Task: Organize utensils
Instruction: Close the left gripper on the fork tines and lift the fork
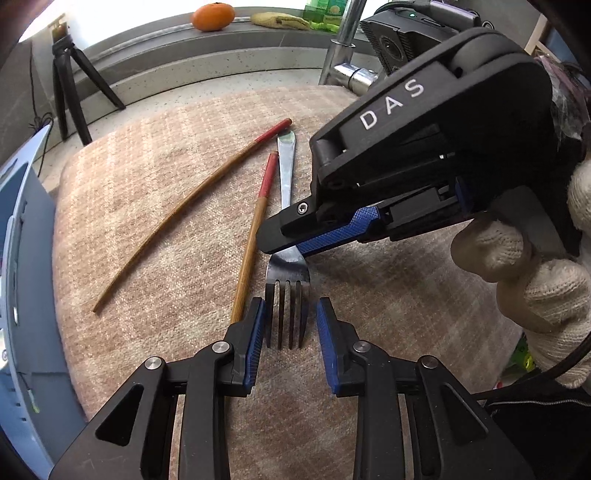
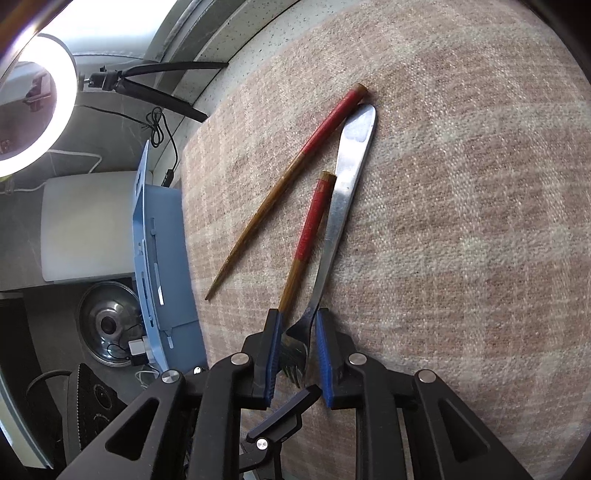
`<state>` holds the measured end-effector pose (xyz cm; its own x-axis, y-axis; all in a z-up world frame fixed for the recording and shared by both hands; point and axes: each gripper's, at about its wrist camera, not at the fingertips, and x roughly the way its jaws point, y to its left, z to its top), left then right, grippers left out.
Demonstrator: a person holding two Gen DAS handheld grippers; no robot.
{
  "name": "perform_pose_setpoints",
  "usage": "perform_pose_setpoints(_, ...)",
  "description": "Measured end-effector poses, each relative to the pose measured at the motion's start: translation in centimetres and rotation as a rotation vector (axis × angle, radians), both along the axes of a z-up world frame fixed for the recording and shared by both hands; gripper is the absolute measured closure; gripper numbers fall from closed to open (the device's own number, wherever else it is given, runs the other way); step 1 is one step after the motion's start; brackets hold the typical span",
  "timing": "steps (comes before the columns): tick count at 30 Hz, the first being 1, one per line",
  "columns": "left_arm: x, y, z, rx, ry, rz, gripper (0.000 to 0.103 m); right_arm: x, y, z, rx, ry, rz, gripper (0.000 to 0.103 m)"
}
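A steel fork (image 1: 286, 177) lies flat on a pink plaid cloth (image 1: 166, 258), tines toward me. My left gripper (image 1: 290, 332) is open, its blue pads on either side of the tines and not pressing on them. My right gripper (image 1: 280, 243), held by a gloved hand (image 1: 535, 277), reaches in from the right over the fork's neck. In the right wrist view the right gripper (image 2: 295, 332) is open around the fork (image 2: 347, 177) where neck meets head. Two red-ended wooden chopsticks lie left of the fork, one close beside it (image 1: 255, 236), one farther off (image 1: 192, 206).
A blue slotted holder (image 1: 22, 258) stands at the cloth's left edge. A small black tripod (image 1: 70, 92), an orange (image 1: 213, 16) and a chrome faucet (image 1: 343, 48) are at the back. A ring light (image 2: 37, 103) and a pot lid (image 2: 107, 325) are beyond the holder.
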<state>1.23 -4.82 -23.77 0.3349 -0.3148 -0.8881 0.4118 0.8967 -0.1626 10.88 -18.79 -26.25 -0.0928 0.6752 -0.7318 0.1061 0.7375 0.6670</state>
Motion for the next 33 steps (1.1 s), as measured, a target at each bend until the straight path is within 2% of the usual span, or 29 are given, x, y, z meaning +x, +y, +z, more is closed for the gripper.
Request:
perform_pose_setpoints(5,0.2,0.5,0.1,-0.036,0.002,0.008,0.079,0.2,-0.4,-0.2,0.025,0.014,-0.019,0.085)
perform_pose_setpoints(9,0.5,0.3,0.2,-0.035,-0.007,0.007,0.082,0.0,-0.4,-0.1,0.022,0.003,-0.017,0.09)
perform_pose_setpoints(21,-0.3,-1.5,0.9,-0.049,-0.02,-0.024,0.082,-0.4,-1.5,0.0,0.051,0.024,-0.061,0.092)
perform_pose_setpoints(33,-0.5,-1.4,2.7,-0.104,-0.032,-0.05,0.082,-0.9,-2.5,1.8,0.051,-0.022,-0.086,0.092)
